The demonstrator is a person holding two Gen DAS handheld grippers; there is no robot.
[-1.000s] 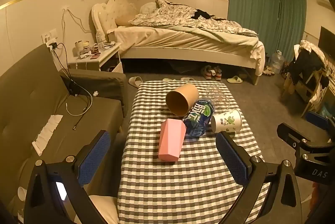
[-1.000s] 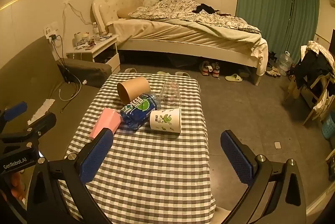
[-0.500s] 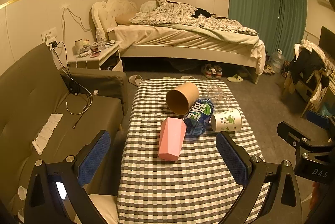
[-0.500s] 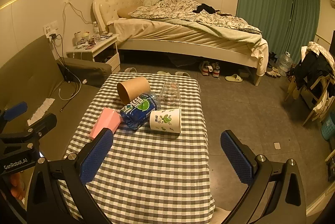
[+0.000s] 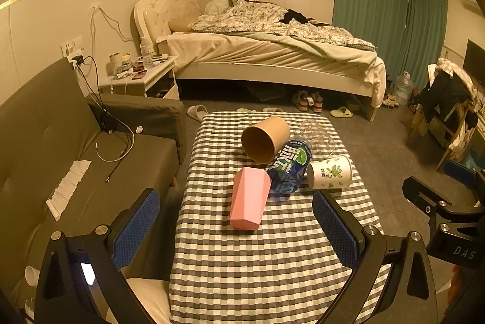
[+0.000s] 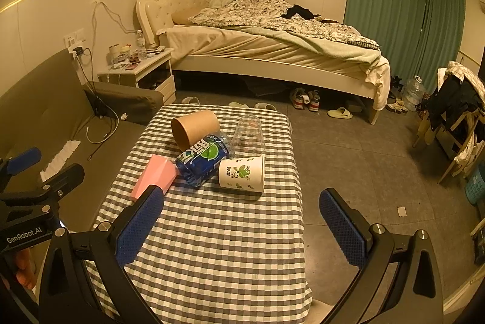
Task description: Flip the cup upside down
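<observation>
Nearest the cameras, the left gripper [image 5: 235, 225] hangs over the near end of the bench [image 5: 272, 269] with its jaws spread wide and nothing between them; the right gripper [image 6: 241, 221] does the same, jaws released and empty, above the checked cloth that covers the bench.

Just beyond the left gripper lies a pink cup [image 5: 249, 202] on its side, its flat base toward the camera. Its far end touches a blue bottle [image 5: 290, 166] — also lying down, label up. On the right of the bottle, touching it, a white paper cup [image 6: 242, 173] with a green leaf print lies on its side, its mouth pointing right in the right wrist view.

Behind the bottle a brown paper cup [image 5: 266, 139] is tipped over, its open mouth facing the left wrist camera, and it leans against the bottle. Beside it, on the right, stands a clear plastic cup [image 6: 249, 133] — mouth down on the cloth.

Left of the bench runs a grey sofa [image 5: 60, 148] with cables lying on its seat. Farther off stand a nightstand [image 6: 142, 71] and an unmade bed [image 6: 272, 45], with shoes [image 6: 306, 99] under its edge, and green curtains [image 6: 403, 5] at the far right.
</observation>
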